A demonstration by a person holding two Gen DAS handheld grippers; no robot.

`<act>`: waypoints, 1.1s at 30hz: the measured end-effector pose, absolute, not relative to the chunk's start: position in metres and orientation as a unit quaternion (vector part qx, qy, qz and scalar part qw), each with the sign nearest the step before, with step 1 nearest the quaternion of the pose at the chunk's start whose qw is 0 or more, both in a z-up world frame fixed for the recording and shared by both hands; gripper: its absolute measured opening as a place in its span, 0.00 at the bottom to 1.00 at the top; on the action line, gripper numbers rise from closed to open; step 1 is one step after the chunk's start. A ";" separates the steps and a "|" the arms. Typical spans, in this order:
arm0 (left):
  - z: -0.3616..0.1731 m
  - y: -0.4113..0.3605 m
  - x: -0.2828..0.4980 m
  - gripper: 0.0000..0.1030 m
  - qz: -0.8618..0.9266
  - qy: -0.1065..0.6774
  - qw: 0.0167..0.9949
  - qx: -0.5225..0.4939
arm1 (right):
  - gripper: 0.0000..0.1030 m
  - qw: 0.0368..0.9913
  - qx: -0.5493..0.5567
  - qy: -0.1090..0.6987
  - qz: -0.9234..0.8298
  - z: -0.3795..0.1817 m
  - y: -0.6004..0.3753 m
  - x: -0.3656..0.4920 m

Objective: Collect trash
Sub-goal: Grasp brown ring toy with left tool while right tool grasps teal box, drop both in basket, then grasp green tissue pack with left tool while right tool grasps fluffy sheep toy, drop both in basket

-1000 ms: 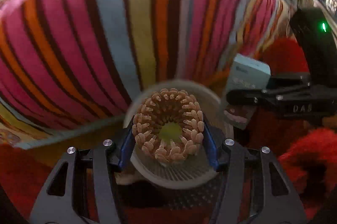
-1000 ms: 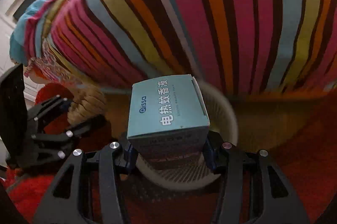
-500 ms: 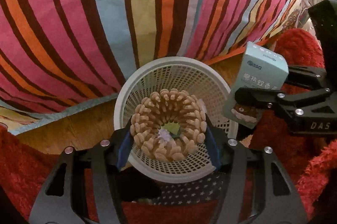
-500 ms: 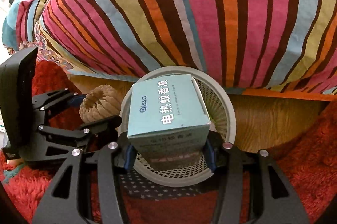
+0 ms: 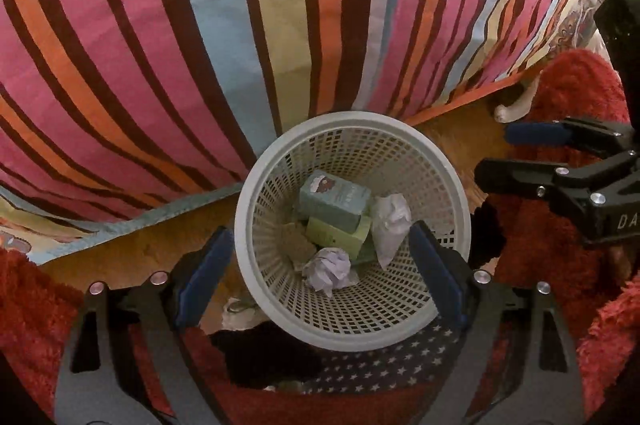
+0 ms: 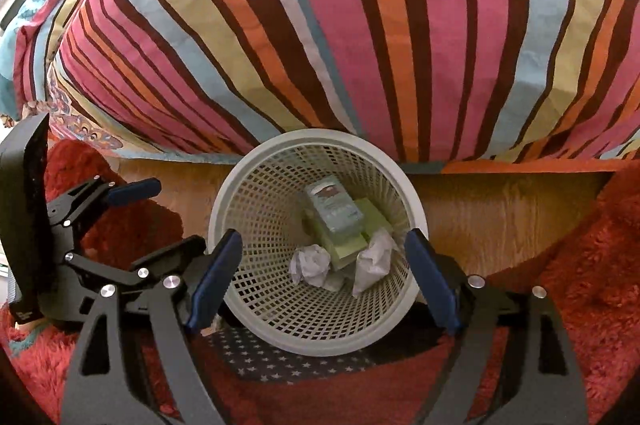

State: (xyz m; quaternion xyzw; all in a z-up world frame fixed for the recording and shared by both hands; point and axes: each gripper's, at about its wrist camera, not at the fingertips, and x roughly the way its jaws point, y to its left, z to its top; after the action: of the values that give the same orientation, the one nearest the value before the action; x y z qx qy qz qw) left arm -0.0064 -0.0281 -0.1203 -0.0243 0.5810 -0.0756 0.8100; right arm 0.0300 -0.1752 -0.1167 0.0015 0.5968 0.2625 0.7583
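Both tongs over one white mesh basket [image 5: 448, 181], looking down into it.

Left tongs [image 5: 320, 273]: blue pads spread wide, nothing between them, basket mouth straight ahead between the tips. Right tongs [image 6: 322, 273]: likewise spread apart and empty, basket [image 6: 240, 193] between the tips. In the left view the right tongs [image 5: 532, 153] show off to the right, also apart; body lettering reads "DA", the rest cut by the frame edge. In the right view the left tongs [image 6: 160, 221] sit off to the left.

Basket contents, counted from the left view:
- 1 teal box [image 5: 334, 199], on top, small picture on its end; print too small to read.
- 1 pale green box [image 5: 338, 235] under it, toward the tongs.
- 2 crumpled white paper wads: one [image 5: 330, 267] nearest the tongs, one [image 5: 390, 221] to the right against the wall.
- 1 tan knobbly piece [image 5: 296, 245], left of the green box; only partly seen.

Right view shows the same teal box [image 6: 334, 209], green box [image 6: 352, 245] and both wads [image 6: 312, 263] [image 6: 374, 259]; tan piece not made out there.

Beyond the basket: 1 striped bedcover [image 5: 200, 25], pink, orange, blue, yellow and brown, hanging to a wood floor [image 6: 500, 217]. Red shag rug [image 6: 600, 245] on either side. A dark star-print cloth [image 6: 272, 361] under the near edge of the basket.
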 end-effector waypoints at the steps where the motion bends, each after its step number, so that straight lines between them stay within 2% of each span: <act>1: -0.121 -0.028 -0.006 0.84 -0.076 0.582 0.809 -0.026 | 0.77 0.757 0.000 0.598 0.264 -0.117 -0.174 0.030; 10: -0.115 -0.023 0.001 0.84 -0.073 0.578 0.812 -0.036 | 0.77 0.756 -0.014 0.597 0.267 -0.116 -0.166 0.033; 17: -0.026 0.006 0.032 0.84 -0.091 0.491 0.862 -0.080 | 0.77 0.813 0.000 0.500 0.298 -0.046 -0.169 0.050; 23: 0.054 0.030 0.109 0.84 -0.040 0.382 0.923 -0.003 | 0.77 0.887 0.014 0.375 0.268 0.040 -0.185 0.119; 24: 0.062 0.034 0.124 0.84 -0.027 0.367 0.930 0.002 | 0.79 0.900 0.008 0.356 0.253 0.050 -0.186 0.131; 25: 0.070 0.039 0.143 0.84 -0.017 0.351 0.936 0.002 | 0.85 0.918 -0.003 0.323 0.232 0.065 -0.187 0.152; 27: 0.080 0.049 0.180 0.84 0.001 0.330 0.944 -0.007 | 0.87 0.937 -0.003 0.283 0.204 0.082 -0.187 0.185; 33: 0.076 0.085 0.298 0.84 0.038 0.331 0.941 -0.066 | 0.87 0.938 0.042 0.296 0.177 0.099 -0.191 0.289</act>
State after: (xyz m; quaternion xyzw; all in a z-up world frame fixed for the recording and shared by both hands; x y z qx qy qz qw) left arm 0.2976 0.0854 0.0764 -0.0661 0.3305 0.0382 0.9407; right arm 0.2886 -0.1911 0.0993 0.0418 0.2956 0.1768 0.9379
